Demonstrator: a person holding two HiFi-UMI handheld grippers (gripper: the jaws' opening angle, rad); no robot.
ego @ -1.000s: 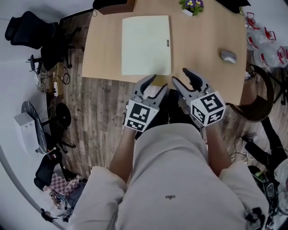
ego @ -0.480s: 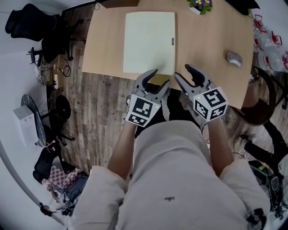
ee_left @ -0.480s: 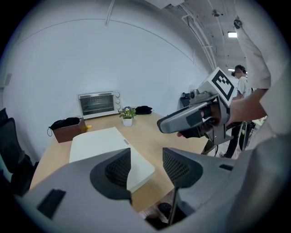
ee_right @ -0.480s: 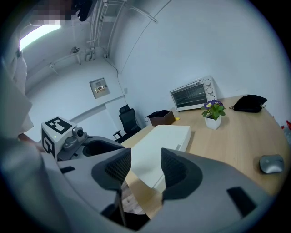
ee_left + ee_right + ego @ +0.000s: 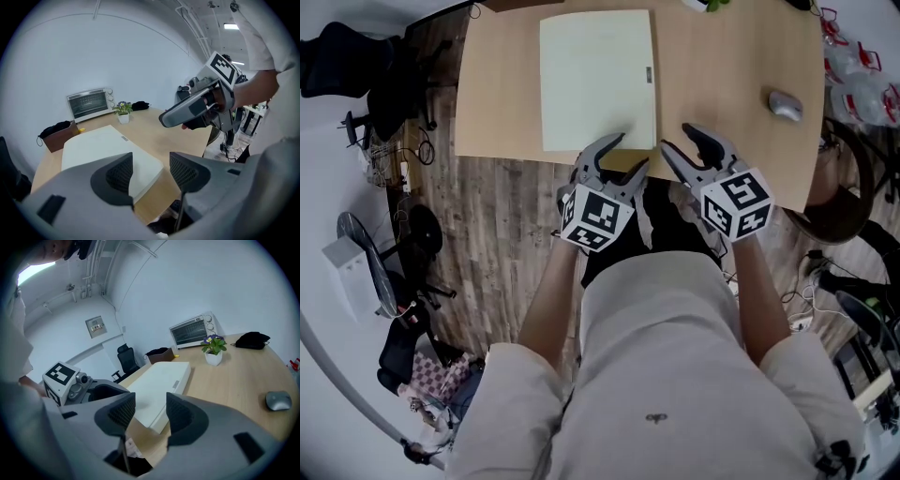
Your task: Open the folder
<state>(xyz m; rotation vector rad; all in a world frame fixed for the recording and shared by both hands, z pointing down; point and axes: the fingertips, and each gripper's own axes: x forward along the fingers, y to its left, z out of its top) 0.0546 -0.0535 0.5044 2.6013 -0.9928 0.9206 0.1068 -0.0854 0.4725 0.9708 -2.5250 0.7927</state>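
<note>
A pale cream folder (image 5: 598, 79) lies shut and flat on the wooden table (image 5: 722, 84), its near edge close to the table's front edge; it also shows in the left gripper view (image 5: 103, 150) and the right gripper view (image 5: 159, 385). My left gripper (image 5: 618, 155) hovers at the folder's near right corner, its jaws opening with nothing between them. My right gripper (image 5: 686, 146) is beside it, just right of the folder over the table's front edge, open and empty. The right gripper (image 5: 197, 105) appears in the left gripper view.
A grey mouse (image 5: 786, 105) lies on the table at the right. A small potted plant (image 5: 213, 350), a toaster oven (image 5: 191, 330), a black bag (image 5: 253, 340) and a brown box (image 5: 159, 354) stand along the table's far side. Office chairs (image 5: 356, 66) stand on the floor at the left.
Both grippers have moved slightly forward and down toward the folder's near edge. The left gripper's jaws have spread wider.
</note>
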